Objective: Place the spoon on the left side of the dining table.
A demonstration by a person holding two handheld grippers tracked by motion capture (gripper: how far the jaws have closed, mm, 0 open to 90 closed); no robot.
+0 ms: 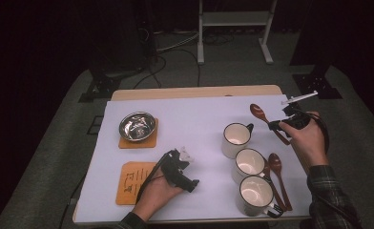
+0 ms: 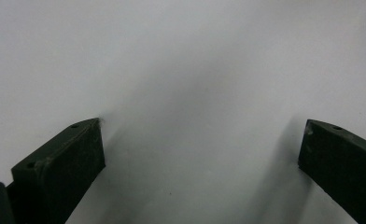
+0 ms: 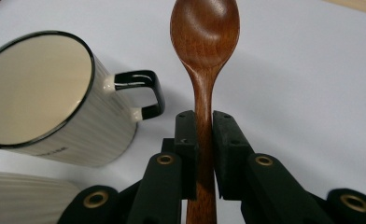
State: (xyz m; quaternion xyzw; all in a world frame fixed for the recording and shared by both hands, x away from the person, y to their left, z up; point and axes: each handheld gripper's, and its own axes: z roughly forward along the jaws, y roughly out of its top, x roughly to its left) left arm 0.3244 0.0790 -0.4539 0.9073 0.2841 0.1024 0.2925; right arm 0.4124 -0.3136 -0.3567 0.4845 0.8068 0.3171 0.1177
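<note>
**Spoon clamped in my right gripper**

The wooden spoon sits by its handle between my right gripper's narrowed jaws, bowl pointing away, at the white table's far right. Just beside it stands the farthest mug (empty, handle toward the spoon). Two more mugs line up nearer me, a second spoon alongside them. My left gripper rests on the bare cover, jaws wide and holding nothing. A steel bowl sits on a coaster.
</note>
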